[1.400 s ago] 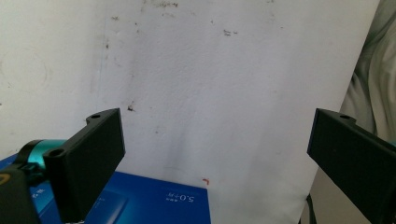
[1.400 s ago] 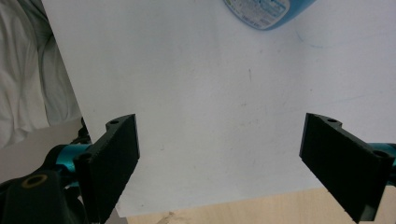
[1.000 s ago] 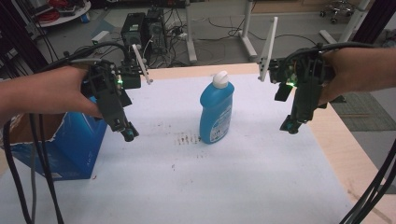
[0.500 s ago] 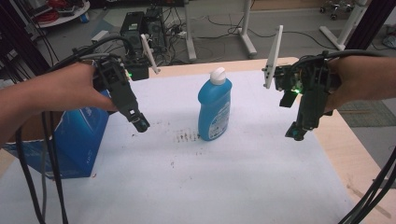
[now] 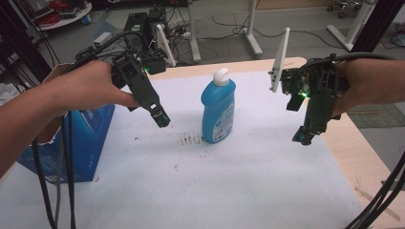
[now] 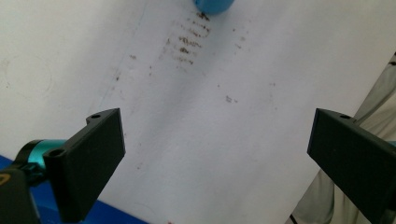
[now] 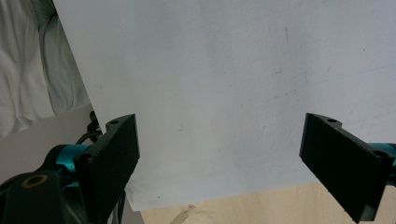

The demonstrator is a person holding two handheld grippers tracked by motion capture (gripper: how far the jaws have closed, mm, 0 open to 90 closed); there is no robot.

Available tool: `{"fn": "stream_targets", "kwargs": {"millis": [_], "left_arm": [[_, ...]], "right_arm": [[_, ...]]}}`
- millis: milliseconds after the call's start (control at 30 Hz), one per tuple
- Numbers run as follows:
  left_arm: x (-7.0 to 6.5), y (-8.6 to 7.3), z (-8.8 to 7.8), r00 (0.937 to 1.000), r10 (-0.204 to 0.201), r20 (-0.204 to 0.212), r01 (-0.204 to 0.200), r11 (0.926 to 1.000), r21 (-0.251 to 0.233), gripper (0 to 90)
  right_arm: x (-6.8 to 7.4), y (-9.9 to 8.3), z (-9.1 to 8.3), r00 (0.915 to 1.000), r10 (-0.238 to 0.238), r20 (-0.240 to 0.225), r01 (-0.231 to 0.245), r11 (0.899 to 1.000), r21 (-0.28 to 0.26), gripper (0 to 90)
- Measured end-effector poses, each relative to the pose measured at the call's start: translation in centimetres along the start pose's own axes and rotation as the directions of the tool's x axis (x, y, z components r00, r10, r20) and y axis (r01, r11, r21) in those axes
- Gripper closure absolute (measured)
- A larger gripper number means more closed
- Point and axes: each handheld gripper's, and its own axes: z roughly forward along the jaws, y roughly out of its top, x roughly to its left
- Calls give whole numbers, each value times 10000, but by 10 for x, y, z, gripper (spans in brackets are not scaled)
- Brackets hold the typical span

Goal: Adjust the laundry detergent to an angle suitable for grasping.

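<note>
A blue bottle (image 5: 218, 112) with a white cap stands upright in the middle of the white sheet (image 5: 229, 181); its base edge (image 6: 214, 4) peeks in at the top of the left gripper view. My left gripper (image 5: 161, 118) hovers to the bottle's left, tilted down toward the sheet, jaws wide apart with nothing between them (image 6: 217, 154). My right gripper (image 5: 303, 138) hangs to the bottle's right near the sheet's edge, also open and empty (image 7: 219, 158).
A blue cardboard box (image 5: 71, 138) stands at the left edge of the table under my left forearm. Brown smudges (image 5: 191, 140) mark the sheet beside the bottle. Bare wooden table (image 5: 353, 152) runs along the right. Cables hang at both sides.
Both grippers have drifted a little. The left one has moved toward the bottle and the right one slightly downward. The bottle has stayed put.
</note>
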Motion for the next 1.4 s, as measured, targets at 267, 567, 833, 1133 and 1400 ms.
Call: {"fn": "stream_targets", "kwargs": {"millis": [267, 567, 833, 1133, 1400], "left_arm": [[-5, 12, -3, 9998, -184, -36, 183, 9994, -293, 41], [-10, 34, -7, 9980, -635, -38, 631, 9956, -698, 41], [-11, 47, -1, 9972, -739, -93, 733, 9958, -557, 41], [-14, 62, 1, 9978, -638, -170, 625, 9956, -696, 41], [-17, 77, 6, 9980, -614, -159, 597, 9940, -920, 41]], "right_arm": [[-1, -1, 2, 10000, -28, 3, 28, 10000, -39, 115], [-2, -1, 2, 10000, 12, 26, -11, 10000, -85, 115], [-3, -3, 3, 10000, 70, -12, -70, 9999, -95, 116], [-5, -2, 4, 10000, 44, -32, -44, 9999, -102, 115], [-7, -4, 4, 9999, 103, -52, -103, 9999, -125, 115]]}}
